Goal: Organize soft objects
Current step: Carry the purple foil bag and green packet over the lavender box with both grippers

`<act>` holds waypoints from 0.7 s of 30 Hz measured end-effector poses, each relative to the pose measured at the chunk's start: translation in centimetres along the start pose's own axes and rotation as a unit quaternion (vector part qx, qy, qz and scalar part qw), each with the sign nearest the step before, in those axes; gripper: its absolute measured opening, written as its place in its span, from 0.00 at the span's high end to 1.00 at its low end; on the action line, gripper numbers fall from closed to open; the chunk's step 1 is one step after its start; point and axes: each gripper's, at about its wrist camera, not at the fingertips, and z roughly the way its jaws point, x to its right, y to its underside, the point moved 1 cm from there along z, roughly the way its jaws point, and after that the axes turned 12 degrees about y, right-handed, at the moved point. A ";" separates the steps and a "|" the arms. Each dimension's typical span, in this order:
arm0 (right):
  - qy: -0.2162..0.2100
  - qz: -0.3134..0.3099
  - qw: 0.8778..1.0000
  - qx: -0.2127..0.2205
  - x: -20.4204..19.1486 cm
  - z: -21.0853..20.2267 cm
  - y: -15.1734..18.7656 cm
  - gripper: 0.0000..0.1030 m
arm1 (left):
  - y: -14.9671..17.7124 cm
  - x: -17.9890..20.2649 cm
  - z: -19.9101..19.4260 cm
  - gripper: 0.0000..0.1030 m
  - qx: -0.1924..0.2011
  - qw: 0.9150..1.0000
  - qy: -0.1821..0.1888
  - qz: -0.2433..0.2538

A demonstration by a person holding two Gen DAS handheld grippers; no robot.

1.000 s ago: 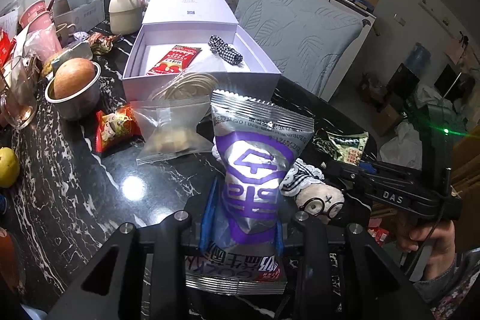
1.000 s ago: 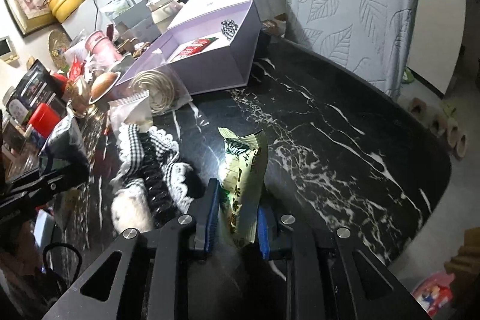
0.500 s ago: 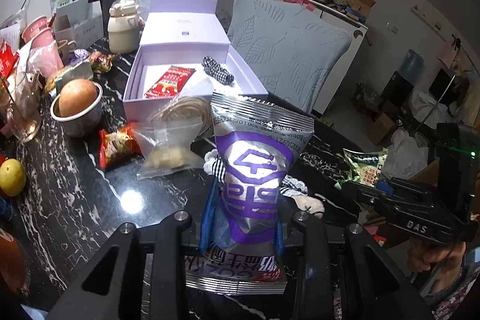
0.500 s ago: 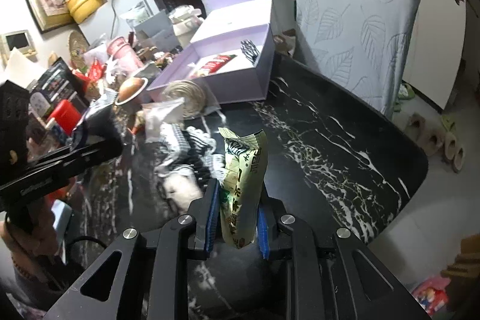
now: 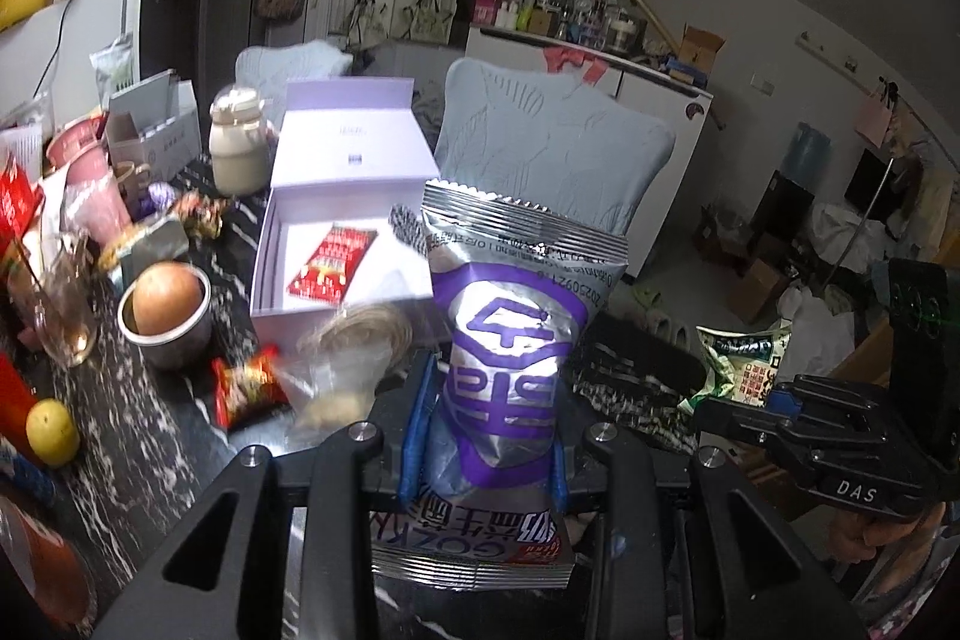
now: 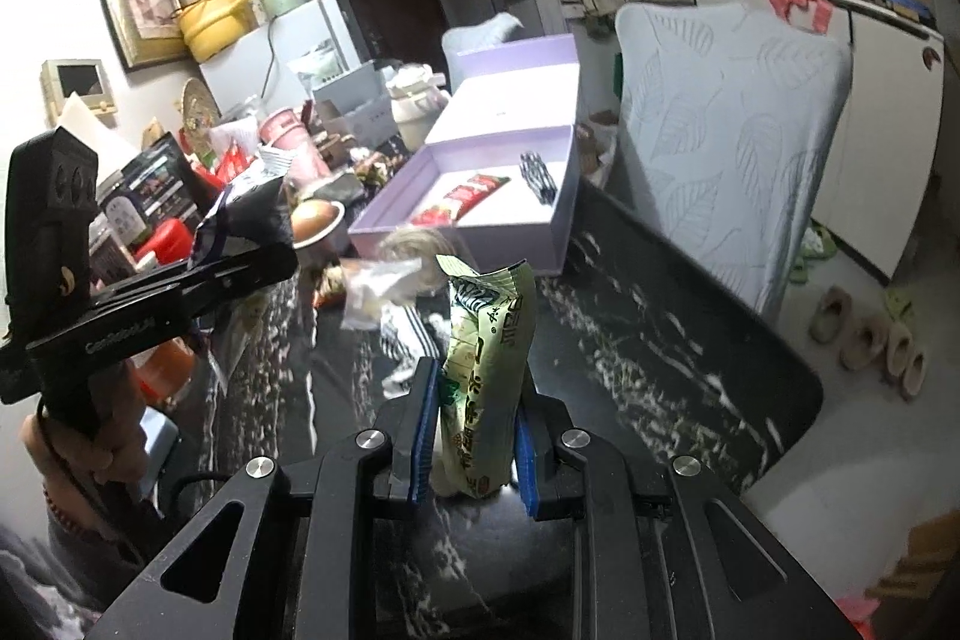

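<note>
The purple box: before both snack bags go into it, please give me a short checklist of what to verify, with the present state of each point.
1. Left gripper shut on the silver-purple bag: ok.
2. Right gripper shut on the green bag: ok.
3. Purple box lid open: ok.
4. Free space inside beside the red packet and the checkered item: ok.
5. Both bags lifted off the table: ok.
6. Bags undamaged by the grip: cannot tell.
</note>
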 end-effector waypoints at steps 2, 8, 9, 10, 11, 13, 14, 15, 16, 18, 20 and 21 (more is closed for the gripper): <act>-0.001 -0.006 1.000 0.005 -0.2 -0.1 -0.6 0.78 | -0.7 0.0 0.1 0.70 0.007 1.000 0.001 0.005; -0.008 -0.017 1.000 0.023 -0.2 0.1 -3.1 0.78 | -3.5 -0.4 0.5 0.70 0.033 0.999 0.004 0.019; -0.008 -0.018 0.999 0.025 -0.2 0.2 -3.5 0.78 | -4.1 -0.5 0.6 0.70 0.038 0.999 0.004 0.021; -0.008 -0.019 0.999 0.028 -0.2 0.4 -3.9 0.78 | -4.6 -0.7 0.7 0.70 0.041 0.999 0.004 0.022; -0.008 -0.020 0.999 0.031 -0.2 0.6 -4.4 0.78 | -5.1 -0.8 0.9 0.70 0.045 0.999 0.005 0.023; -0.007 -0.022 0.999 0.038 0.0 0.9 -5.3 0.78 | -6.2 -1.3 1.4 0.70 0.051 0.998 0.005 0.025; -0.006 -0.023 0.999 0.041 0.2 1.1 -5.8 0.78 | -6.5 -1.4 1.5 0.70 0.053 0.998 0.005 0.026; -0.005 -0.024 0.999 0.044 0.3 1.4 -6.4 0.78 | -7.1 -1.7 1.9 0.70 0.055 0.998 0.005 0.028; -0.005 -0.025 0.999 0.046 0.4 1.7 -6.9 0.78 | -7.4 -1.8 2.1 0.70 0.056 0.998 0.004 0.030; -0.005 -0.026 0.998 0.049 0.5 2.5 -8.1 0.78 | -8.4 -2.2 2.8 0.70 0.059 0.998 0.003 0.037; -0.001 -0.029 0.998 0.050 0.6 3.3 -9.0 0.78 | -9.4 -2.6 3.7 0.70 0.059 0.997 0.001 0.045; 0.003 -0.033 0.998 0.050 0.7 3.9 -9.6 0.78 | -9.8 -2.7 4.0 0.70 0.060 0.997 0.000 0.047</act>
